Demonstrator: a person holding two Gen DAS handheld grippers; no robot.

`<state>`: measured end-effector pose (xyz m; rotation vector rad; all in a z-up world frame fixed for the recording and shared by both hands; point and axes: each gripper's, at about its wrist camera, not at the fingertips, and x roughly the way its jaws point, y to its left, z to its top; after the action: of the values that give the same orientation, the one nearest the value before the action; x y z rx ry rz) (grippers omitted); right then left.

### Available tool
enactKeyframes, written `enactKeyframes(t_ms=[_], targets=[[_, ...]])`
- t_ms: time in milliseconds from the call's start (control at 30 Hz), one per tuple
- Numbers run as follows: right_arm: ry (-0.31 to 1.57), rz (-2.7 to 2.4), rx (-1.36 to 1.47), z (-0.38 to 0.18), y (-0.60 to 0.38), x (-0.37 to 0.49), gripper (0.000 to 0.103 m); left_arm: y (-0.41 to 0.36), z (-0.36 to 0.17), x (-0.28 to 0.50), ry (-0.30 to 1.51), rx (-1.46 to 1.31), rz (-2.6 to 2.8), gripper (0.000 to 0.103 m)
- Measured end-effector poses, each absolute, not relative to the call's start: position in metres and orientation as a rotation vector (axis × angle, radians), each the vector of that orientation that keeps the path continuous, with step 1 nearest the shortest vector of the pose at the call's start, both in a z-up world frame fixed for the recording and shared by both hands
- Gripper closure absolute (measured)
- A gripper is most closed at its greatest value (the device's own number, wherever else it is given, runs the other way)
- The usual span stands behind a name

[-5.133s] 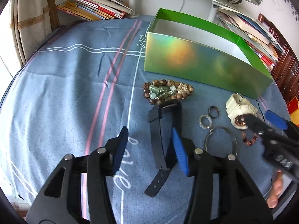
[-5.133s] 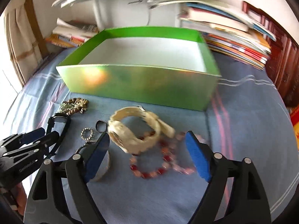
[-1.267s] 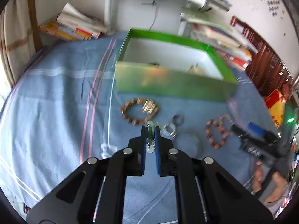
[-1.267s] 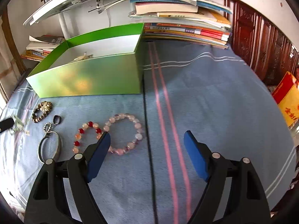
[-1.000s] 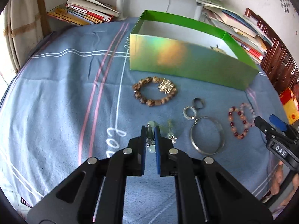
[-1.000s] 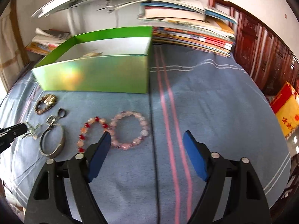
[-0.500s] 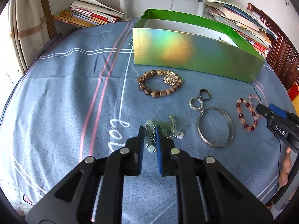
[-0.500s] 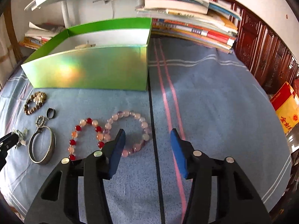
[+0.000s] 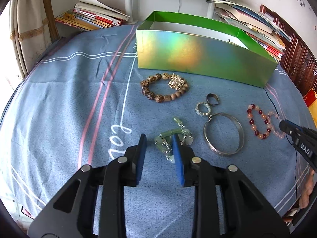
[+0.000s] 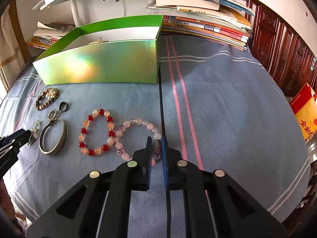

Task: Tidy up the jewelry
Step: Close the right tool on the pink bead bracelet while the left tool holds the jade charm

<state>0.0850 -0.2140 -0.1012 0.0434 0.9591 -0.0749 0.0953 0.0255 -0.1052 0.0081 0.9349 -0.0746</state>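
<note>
My left gripper (image 9: 158, 141) hovers just over the blue cloth with its jaws opening. A green jade charm bracelet (image 9: 168, 136) lies on the cloth between the pads, close to the right one, and is not gripped. My right gripper (image 10: 156, 143) is closing, and its pads press on the near beads of the pink bead bracelet (image 10: 136, 122), which still rests on the cloth. Beside it lies a red-and-peach bead bracelet (image 10: 90, 118). The open green box (image 9: 198, 59) stands behind the jewelry.
A brown bead bracelet (image 9: 151, 96), two small rings (image 9: 213, 99) and a silver bangle (image 9: 218, 151) lie on the cloth before the box. Stacks of books (image 10: 198, 25) line the back edge. A dark wooden cabinet (image 10: 287, 49) and a yellow-red carton (image 10: 305, 115) stand at the right.
The left jaws have parted and let go of the jade charm bracelet onto the cloth. The right jaws have come together from wide apart onto the pink bead bracelet.
</note>
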Motion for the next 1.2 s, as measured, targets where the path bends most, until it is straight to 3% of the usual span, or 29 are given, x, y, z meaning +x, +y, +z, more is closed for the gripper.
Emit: enactKeyframes(t_ms=[333, 467, 633, 767, 1200], targets=[[0.967, -0.023, 0.033, -0.098, -0.202, 0.070, 0.092, 0.024, -0.104, 0.093, 0.938, 0.016, -0.074, 0.074], [0.952, -0.047, 0.042, -0.097, -0.205, 0.072, 0.078, 0.025, -0.104, 0.094, 0.936, 0.019, -0.067, 0.070], [0.953, -0.054, 0.046, -0.098, -0.207, 0.074, 0.077, 0.024, -0.104, 0.094, 0.934, 0.025, -0.065, 0.064], [0.953, -0.069, 0.037, -0.099, -0.206, 0.076, 0.068, 0.025, -0.104, 0.095, 0.933, 0.031, -0.059, 0.060], [0.955, -0.079, 0.048, -0.101, -0.204, 0.082, 0.066, 0.025, -0.106, 0.096, 0.932, 0.049, -0.054, 0.053]])
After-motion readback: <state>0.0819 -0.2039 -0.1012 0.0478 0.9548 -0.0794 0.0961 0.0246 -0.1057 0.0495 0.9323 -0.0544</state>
